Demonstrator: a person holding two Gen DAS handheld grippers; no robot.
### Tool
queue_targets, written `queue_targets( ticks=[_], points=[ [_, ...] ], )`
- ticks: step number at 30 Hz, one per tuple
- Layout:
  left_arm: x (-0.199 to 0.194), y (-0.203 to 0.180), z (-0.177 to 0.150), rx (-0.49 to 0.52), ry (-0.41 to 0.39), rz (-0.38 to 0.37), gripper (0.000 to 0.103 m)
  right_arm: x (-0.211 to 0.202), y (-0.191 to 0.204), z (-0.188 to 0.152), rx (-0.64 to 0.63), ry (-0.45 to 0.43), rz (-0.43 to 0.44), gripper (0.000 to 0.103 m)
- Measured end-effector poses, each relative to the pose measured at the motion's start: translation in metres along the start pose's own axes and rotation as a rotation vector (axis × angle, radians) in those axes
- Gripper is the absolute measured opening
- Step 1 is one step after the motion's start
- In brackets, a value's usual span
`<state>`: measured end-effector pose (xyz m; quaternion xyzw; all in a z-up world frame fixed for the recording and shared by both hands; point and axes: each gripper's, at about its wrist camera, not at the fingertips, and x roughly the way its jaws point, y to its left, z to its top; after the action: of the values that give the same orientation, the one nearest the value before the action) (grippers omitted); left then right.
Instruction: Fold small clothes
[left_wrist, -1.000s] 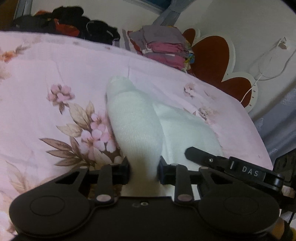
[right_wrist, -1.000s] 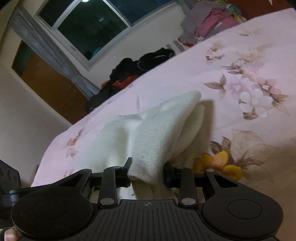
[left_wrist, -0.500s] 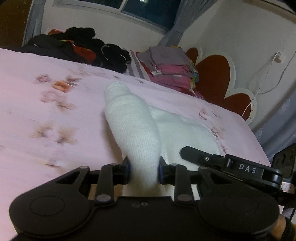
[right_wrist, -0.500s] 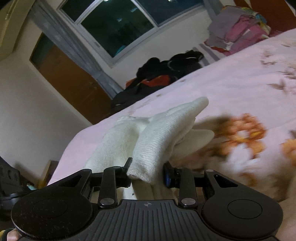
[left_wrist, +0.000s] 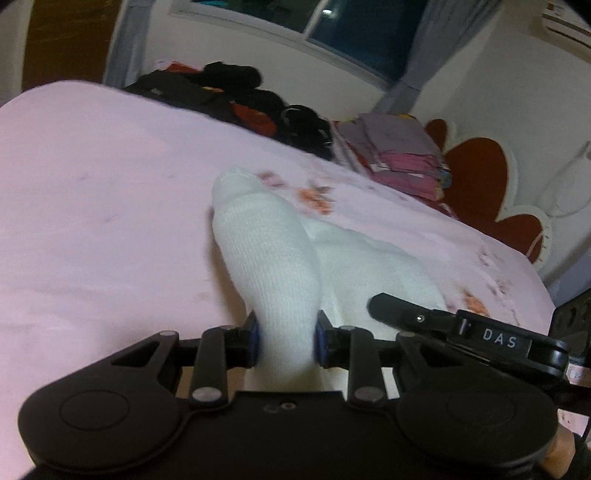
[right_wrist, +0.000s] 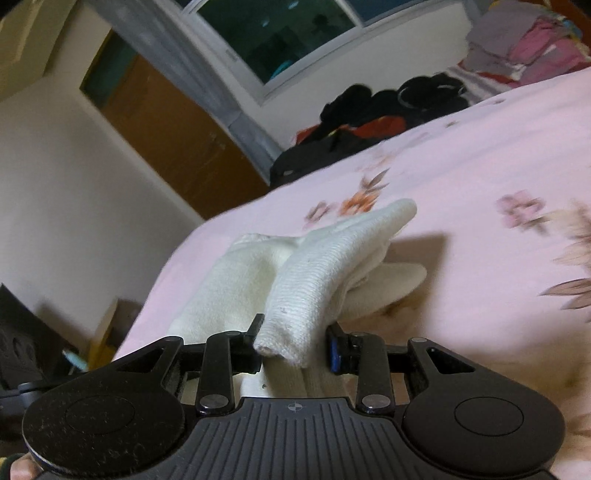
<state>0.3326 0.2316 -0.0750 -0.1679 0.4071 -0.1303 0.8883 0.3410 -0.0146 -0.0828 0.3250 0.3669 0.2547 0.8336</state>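
A small white knit garment (left_wrist: 269, 258) hangs between my two grippers above the pink floral bedsheet (left_wrist: 92, 206). My left gripper (left_wrist: 287, 341) is shut on one end of it; the cloth bulges up between the jaws and stretches forward and to the right. My right gripper (right_wrist: 295, 347) is shut on the other end (right_wrist: 314, 280), with a folded edge sticking out over the jaws. The rest of the garment (right_wrist: 229, 280) droops to the left toward the other gripper. The right gripper's body (left_wrist: 461, 328) shows at the left wrist view's right edge.
A pile of dark clothes (left_wrist: 236, 99) and a stack of folded pink and grey clothes (left_wrist: 395, 155) lie at the bed's far side. A red flower-shaped headboard (left_wrist: 476, 177) stands on the right. A window (right_wrist: 280, 40) and a wooden door (right_wrist: 166, 133) are behind.
Both grippers have lifted and tilted upward with the garment held between them. More of the window and wall shows, less of the floral sheet.
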Motion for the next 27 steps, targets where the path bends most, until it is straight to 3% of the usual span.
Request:
queue_targets(
  ticks=[2,7,13,20,23,25,27],
  points=[
    [0.004,0.019,-0.005,-0.020,0.006,0.013,0.028,0.019,0.002,-0.009,-0.003,0.025,-0.011,0.032],
    [0.016,0.047,-0.024,-0.054,0.055,0.027,0.043,0.037,-0.018,-0.018,0.029,0.062,-0.063,0.034],
    [0.010,0.044,-0.017,-0.062,0.077,0.018,0.043,0.028,-0.022,-0.011,0.083,0.053,-0.086,0.040],
    [0.008,0.051,0.006,-0.109,0.021,0.018,0.045,0.037,-0.031,0.015,0.160,0.008,-0.094,0.048],
    [0.021,0.051,0.015,-0.126,0.002,0.040,0.045,0.050,-0.033,0.022,0.160,0.000,-0.128,0.047],
    [0.030,0.051,0.020,-0.133,-0.010,0.060,0.046,0.052,-0.030,0.024,0.127,-0.011,-0.140,0.035],
    [0.036,0.053,0.022,-0.151,-0.018,0.075,0.048,0.060,-0.025,0.027,0.080,-0.018,-0.165,0.031]
  ],
)
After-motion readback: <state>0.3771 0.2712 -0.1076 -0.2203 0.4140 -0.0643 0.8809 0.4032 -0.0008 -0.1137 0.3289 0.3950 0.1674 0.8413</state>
